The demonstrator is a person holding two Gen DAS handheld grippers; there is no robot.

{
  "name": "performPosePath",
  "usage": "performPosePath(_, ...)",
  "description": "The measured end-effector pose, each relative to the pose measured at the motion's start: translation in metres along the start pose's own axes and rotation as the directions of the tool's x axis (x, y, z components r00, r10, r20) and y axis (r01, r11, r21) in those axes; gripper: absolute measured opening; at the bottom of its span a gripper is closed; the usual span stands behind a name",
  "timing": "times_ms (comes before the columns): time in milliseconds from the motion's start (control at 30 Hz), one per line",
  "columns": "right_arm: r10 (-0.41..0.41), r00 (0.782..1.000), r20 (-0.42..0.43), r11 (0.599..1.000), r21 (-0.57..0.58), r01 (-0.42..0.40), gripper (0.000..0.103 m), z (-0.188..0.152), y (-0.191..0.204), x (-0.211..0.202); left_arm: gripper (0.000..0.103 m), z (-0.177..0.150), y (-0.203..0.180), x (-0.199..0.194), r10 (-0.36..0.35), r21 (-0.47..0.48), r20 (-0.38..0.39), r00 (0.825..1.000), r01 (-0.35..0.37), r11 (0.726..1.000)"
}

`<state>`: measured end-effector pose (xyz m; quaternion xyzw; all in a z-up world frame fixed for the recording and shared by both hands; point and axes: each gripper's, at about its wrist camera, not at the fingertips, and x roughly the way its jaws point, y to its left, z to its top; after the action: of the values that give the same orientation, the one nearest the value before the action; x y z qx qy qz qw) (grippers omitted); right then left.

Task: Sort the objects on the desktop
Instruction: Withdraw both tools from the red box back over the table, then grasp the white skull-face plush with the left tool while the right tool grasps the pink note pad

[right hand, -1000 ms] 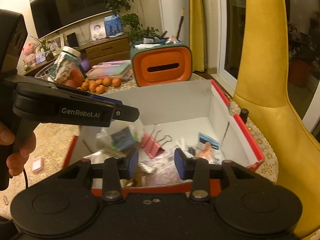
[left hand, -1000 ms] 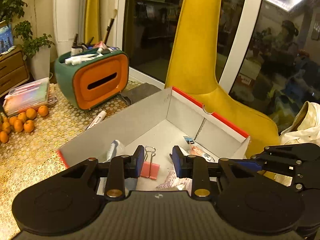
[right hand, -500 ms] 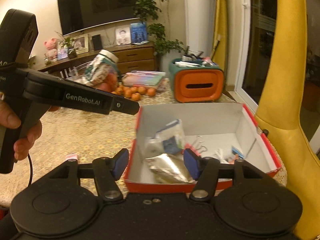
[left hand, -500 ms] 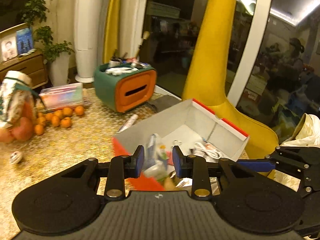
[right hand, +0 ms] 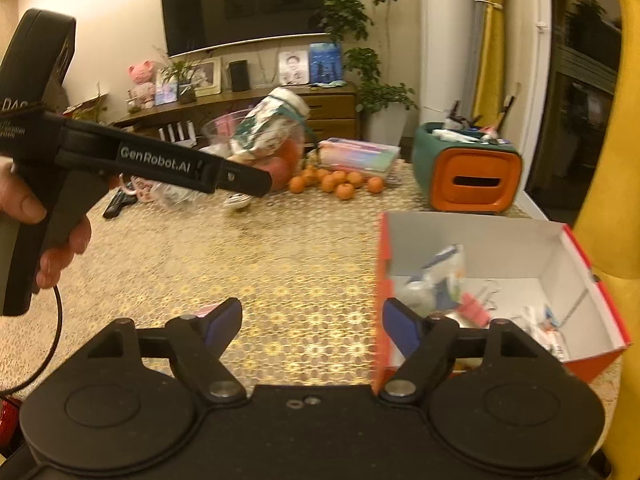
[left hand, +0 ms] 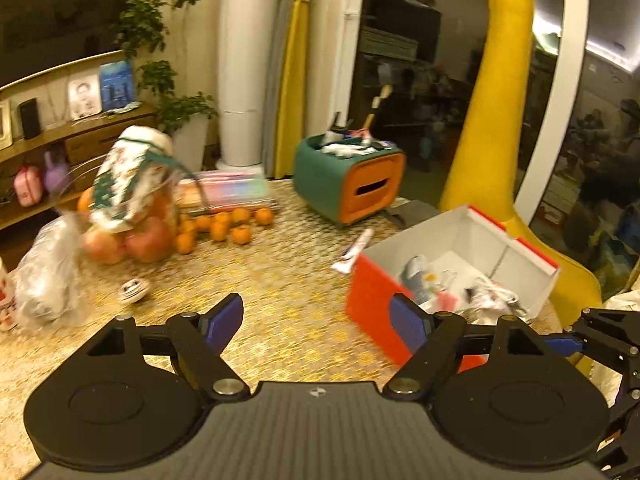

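Both hand-held grippers have drawn back from the box (right hand: 576,256); left (left hand: 316,324) and right (right hand: 312,322) jaws opening, empty.

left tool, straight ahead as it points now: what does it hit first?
Probably the bare tablecloth, left of the red box. The left tool is opening with nothing between its jaws. Depth is uncertain.

Matt cardboard box (right hand: 476,240), red outside, white inside; glossy gold-patterned tablecloth (right hand: 280,264); crinkled clear plastic bag (left hand: 44,280)

A home living room.
A wall-mounted television (right hand: 250,4) hangs above a wooden sideboard (right hand: 248,108) with framed photos (right hand: 294,67), potted plants (right hand: 376,76), yellow curtains (left hand: 290,72) and oranges (right hand: 336,182) on the table.
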<state>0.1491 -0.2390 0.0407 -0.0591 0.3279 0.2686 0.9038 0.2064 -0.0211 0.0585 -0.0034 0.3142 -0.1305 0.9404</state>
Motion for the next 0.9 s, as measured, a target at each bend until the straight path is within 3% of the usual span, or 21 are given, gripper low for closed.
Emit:
performPosePath(333,0.018,1.0,-0.025,0.998,-0.058,-0.019,0.08,-0.012,0.055,0.044,0.082,-0.028,0.073,0.002,0.098,-0.063,-0.011,0.995,-0.098,0.993)
performPosePath(533,0.019,0.998,-0.055,0.996,-0.087,-0.023,0.081,-0.02,0.076,0.082,0.101,-0.04,0.108,0.022,0.143,-0.092,-0.013,0.99,-0.144,0.985)
performPosePath(900,0.034,0.991,-0.126,0.987,-0.151,-0.054,0.08,-0.025,0.1,0.164,0.101,-0.055,0.159,0.083,0.202,-0.129,-0.054,0.978,-0.208,0.97)
